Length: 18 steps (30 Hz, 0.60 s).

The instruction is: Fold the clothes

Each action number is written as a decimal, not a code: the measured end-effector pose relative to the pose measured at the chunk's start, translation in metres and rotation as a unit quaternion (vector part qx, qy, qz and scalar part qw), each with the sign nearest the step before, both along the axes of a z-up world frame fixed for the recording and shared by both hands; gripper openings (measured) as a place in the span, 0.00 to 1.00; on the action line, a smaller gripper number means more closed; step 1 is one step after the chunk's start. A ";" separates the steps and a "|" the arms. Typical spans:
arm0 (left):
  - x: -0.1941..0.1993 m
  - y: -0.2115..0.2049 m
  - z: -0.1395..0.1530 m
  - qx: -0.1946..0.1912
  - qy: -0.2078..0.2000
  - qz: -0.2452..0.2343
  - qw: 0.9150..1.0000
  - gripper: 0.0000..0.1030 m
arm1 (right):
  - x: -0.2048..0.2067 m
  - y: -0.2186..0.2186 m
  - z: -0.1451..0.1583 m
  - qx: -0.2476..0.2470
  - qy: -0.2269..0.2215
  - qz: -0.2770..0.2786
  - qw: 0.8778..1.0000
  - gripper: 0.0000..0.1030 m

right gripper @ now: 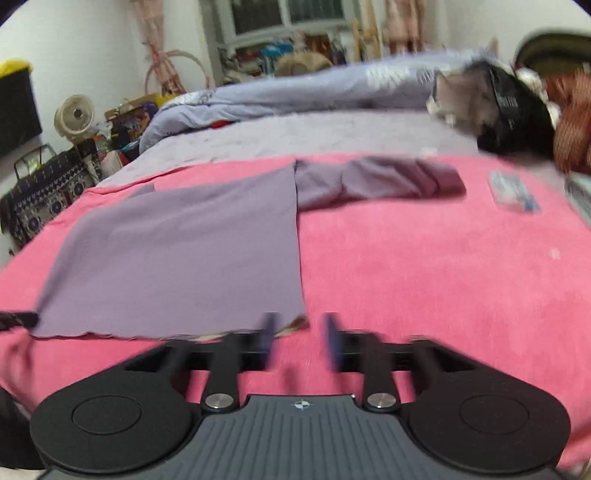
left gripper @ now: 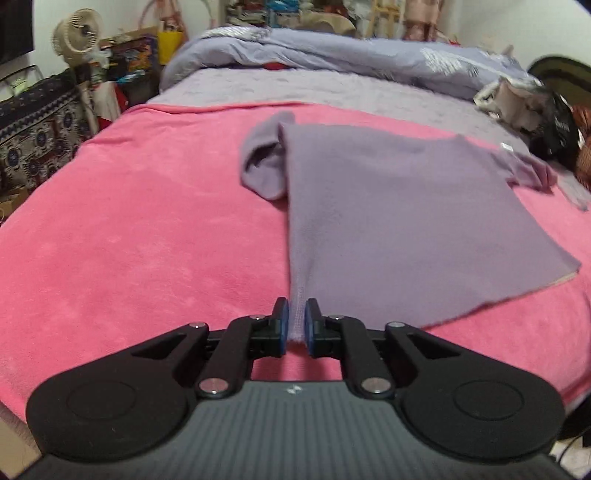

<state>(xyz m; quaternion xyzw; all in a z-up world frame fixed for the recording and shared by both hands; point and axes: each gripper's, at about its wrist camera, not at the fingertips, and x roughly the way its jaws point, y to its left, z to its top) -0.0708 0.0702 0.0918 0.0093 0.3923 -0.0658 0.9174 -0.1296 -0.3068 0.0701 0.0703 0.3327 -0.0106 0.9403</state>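
Note:
A purple long-sleeved shirt [left gripper: 399,206] lies flat on a pink blanket [left gripper: 129,229] on the bed. My left gripper [left gripper: 296,325] is shut on the shirt's near left hem corner, and the cloth is pinched between the blue pads. One sleeve [left gripper: 264,162] is bunched at the shirt's far left. In the right wrist view the shirt [right gripper: 192,251] lies left of centre with its other sleeve [right gripper: 388,181] stretched out to the right. My right gripper [right gripper: 300,339] is open and empty, just past the shirt's near right hem corner. This view is motion-blurred.
A lilac duvet [left gripper: 351,55] is heaped at the far end of the bed. A pile of dark clothes [right gripper: 517,110] sits at the far right. A small flat packet [right gripper: 513,192] lies on the blanket at right. A fan [left gripper: 77,33] and clutter stand left of the bed.

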 end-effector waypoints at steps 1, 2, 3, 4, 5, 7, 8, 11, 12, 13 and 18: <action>0.001 0.002 0.002 0.002 -0.003 0.008 1.000 0.21 | 0.006 0.002 -0.004 -0.003 -0.007 0.005 1.000 0.52; 0.002 0.005 0.003 0.006 -0.007 0.018 1.000 0.33 | 0.013 0.003 -0.008 -0.006 -0.009 0.008 1.000 0.52; 0.003 0.009 0.004 0.007 -0.012 0.029 0.999 0.37 | 0.021 0.004 -0.013 -0.005 -0.005 0.007 1.000 0.54; 0.004 0.013 0.006 0.006 -0.017 0.041 0.999 0.39 | 0.030 0.004 -0.019 0.002 -0.001 0.006 1.000 0.54; 0.006 0.017 0.008 0.004 -0.022 0.053 0.998 0.40 | 0.039 0.003 -0.024 0.015 0.004 0.006 1.000 0.54; 0.006 0.028 0.011 -0.010 -0.031 0.080 0.996 0.45 | 0.052 0.004 -0.037 0.043 0.015 0.005 0.999 0.53; 0.006 0.036 0.012 -0.023 -0.032 0.091 0.995 0.49 | 0.056 0.007 -0.041 0.050 0.017 0.003 0.999 0.50; 0.013 0.041 0.007 -0.061 -0.013 0.082 0.995 0.60 | 0.059 0.016 -0.043 0.063 0.027 0.016 0.998 0.27; 0.017 0.038 0.002 -0.064 -0.008 0.069 0.996 0.68 | 0.059 0.016 -0.042 0.070 0.029 0.019 0.997 0.21; 0.020 0.034 -0.002 -0.063 -0.008 0.056 0.996 0.86 | 0.059 0.014 -0.042 0.081 0.031 0.021 0.996 0.18; 0.038 0.014 -0.029 -0.044 0.020 0.014 0.999 0.99 | 0.062 -0.001 -0.049 0.120 0.035 0.006 0.992 0.12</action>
